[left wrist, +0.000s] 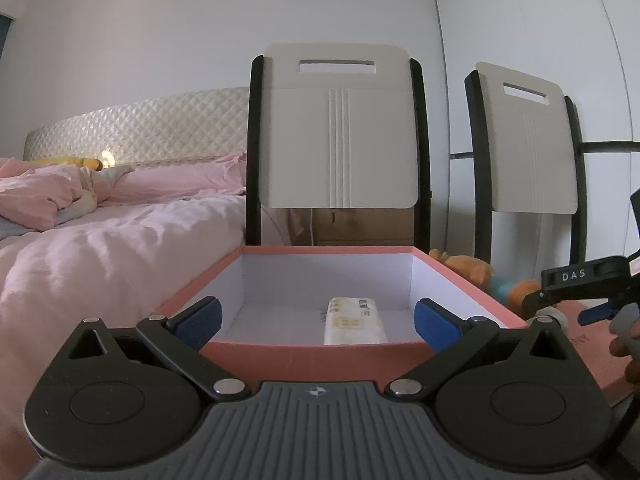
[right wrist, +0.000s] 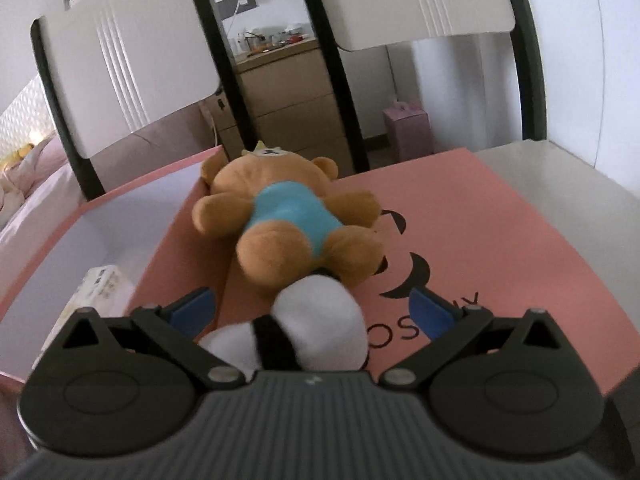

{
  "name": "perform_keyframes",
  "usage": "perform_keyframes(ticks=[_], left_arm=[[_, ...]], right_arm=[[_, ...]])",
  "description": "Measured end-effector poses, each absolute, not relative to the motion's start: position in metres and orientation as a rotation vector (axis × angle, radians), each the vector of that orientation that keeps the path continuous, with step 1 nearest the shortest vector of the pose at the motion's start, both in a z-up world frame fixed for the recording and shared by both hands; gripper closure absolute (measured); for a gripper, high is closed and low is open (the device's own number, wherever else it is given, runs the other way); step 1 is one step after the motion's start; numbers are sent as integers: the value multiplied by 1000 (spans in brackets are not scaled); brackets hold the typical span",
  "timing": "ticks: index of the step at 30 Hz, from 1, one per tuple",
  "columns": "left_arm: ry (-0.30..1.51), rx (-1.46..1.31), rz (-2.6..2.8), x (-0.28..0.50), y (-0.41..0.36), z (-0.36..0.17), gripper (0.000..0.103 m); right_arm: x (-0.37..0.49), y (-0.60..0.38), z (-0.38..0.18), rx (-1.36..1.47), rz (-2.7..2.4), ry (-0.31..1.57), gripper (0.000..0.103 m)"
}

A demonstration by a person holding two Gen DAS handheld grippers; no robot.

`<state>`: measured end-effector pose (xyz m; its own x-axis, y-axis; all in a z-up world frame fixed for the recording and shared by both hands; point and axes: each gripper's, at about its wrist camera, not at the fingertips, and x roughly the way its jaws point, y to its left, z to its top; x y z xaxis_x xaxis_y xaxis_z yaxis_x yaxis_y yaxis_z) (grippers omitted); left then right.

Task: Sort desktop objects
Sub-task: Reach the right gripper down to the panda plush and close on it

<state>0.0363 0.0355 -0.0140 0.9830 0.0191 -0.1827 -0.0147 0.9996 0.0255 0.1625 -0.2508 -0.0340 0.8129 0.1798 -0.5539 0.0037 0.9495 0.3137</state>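
Note:
A pink box (left wrist: 312,356) with a white inside stands open in front of my left gripper (left wrist: 318,320), which is open and empty at its near wall. A white tissue pack (left wrist: 354,322) lies in the box; it also shows in the right wrist view (right wrist: 94,292). A brown teddy bear in a blue shirt (right wrist: 288,220) lies on the pink lid (right wrist: 480,232). A black and white plush (right wrist: 316,328) lies on the lid between the open fingers of my right gripper (right wrist: 316,312). The right gripper also shows in the left wrist view (left wrist: 592,296).
Two white folding chairs (left wrist: 336,128) with black frames stand behind the table. A bed with pink bedding (left wrist: 100,240) lies to the left. A wooden drawer unit (right wrist: 288,96) and a pink box on the floor (right wrist: 408,128) stand beyond the chairs. The white tabletop (right wrist: 560,184) shows at right.

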Motion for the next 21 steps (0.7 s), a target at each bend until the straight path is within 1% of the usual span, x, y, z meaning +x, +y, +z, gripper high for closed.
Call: perform_keyframes(ticks=[5,10,13,16,21], left_arm=[[192,22,18,40,37,-17,0],[197,8,20,39,39,-16,0],[197,8,18,39,38,-17,0],[196,5,20,38,37,-16,0],[192,6,15,36,37,-16,0]], right_arm=[[172,-256,-41,351,101,616,0],[177,-249,-48,327,116,631,1],[180,-246,-53,337,133,643,7],[178,-241,-51,330,146,630,20],[173,-243,-51,365,173,630,24]])
